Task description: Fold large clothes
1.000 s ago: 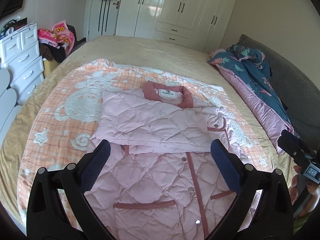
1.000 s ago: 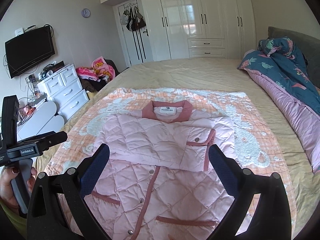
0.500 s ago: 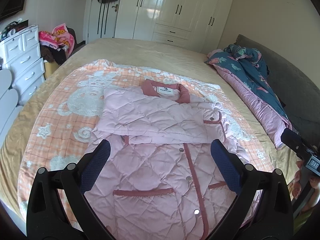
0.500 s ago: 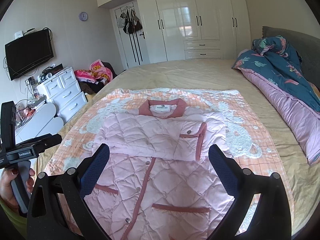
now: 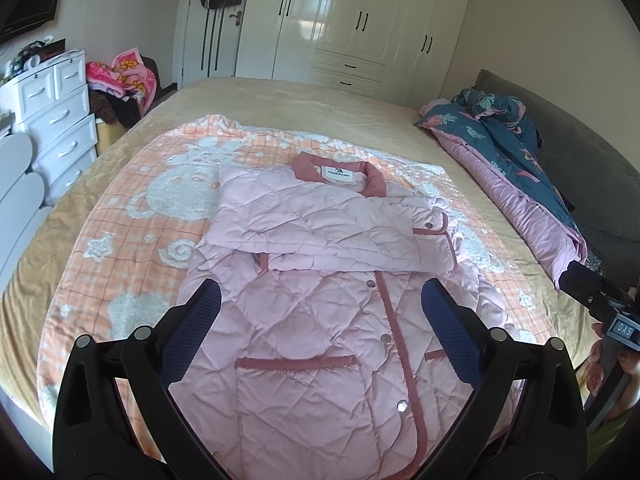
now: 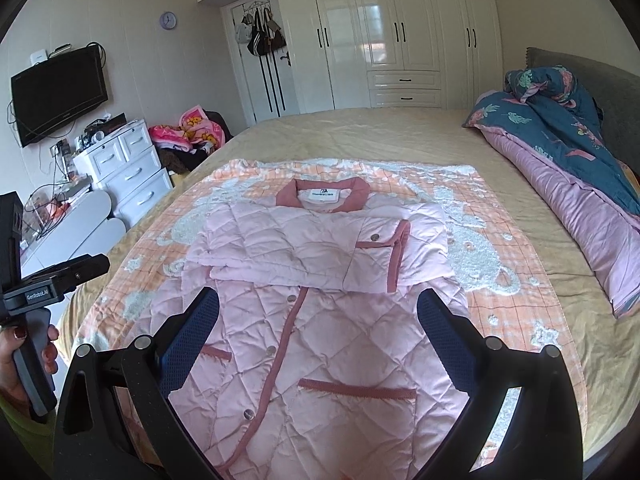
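Observation:
A pink quilted jacket (image 5: 316, 320) (image 6: 316, 344) with darker pink trim lies face up on an orange and white blanket (image 5: 132, 216) (image 6: 500, 264) spread over the bed. Both sleeves are folded across its chest, just below the collar (image 5: 338, 168) (image 6: 324, 194). My left gripper (image 5: 320, 336) hovers open over the jacket's lower half, nothing between its blue pads. My right gripper (image 6: 316, 336) hangs open above the same lower part, also holding nothing. Each gripper's handle, held in a hand, shows at the edge of the other's view.
A blue floral and pink quilt (image 5: 516, 160) (image 6: 568, 152) is heaped along the right side of the bed by a grey headboard. White drawers (image 5: 52, 120) (image 6: 128, 168) stand at the left. White wardrobes (image 6: 400, 32) line the far wall.
Both grippers have drawn back and up from the jacket, so more of its lower half shows. The jacket has not moved and both grippers stay open.

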Available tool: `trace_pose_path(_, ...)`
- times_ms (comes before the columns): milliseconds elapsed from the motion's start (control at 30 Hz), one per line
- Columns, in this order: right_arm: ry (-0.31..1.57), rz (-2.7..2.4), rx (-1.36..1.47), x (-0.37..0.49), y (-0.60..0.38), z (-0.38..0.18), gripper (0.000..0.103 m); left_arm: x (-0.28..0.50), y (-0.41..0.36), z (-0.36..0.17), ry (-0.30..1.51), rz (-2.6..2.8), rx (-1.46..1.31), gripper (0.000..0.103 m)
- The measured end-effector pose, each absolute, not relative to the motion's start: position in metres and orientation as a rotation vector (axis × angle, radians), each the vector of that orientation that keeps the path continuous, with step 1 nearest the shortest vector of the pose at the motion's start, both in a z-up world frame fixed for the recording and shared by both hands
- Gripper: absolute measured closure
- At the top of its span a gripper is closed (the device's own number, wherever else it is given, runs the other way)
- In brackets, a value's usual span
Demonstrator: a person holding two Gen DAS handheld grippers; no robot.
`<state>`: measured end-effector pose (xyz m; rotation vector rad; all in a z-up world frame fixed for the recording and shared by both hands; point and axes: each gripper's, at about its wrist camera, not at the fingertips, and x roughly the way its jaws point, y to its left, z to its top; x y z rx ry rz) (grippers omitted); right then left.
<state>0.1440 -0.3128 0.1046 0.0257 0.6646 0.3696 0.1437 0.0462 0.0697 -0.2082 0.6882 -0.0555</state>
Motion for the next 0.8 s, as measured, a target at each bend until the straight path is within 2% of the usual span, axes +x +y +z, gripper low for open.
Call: trace_pose_path(800,0.752,0.335,-0.016,0.128,-0.331,0.038,0.004,0.113,0.059,0.019,0.718,-0.019,-0.189,0.009)
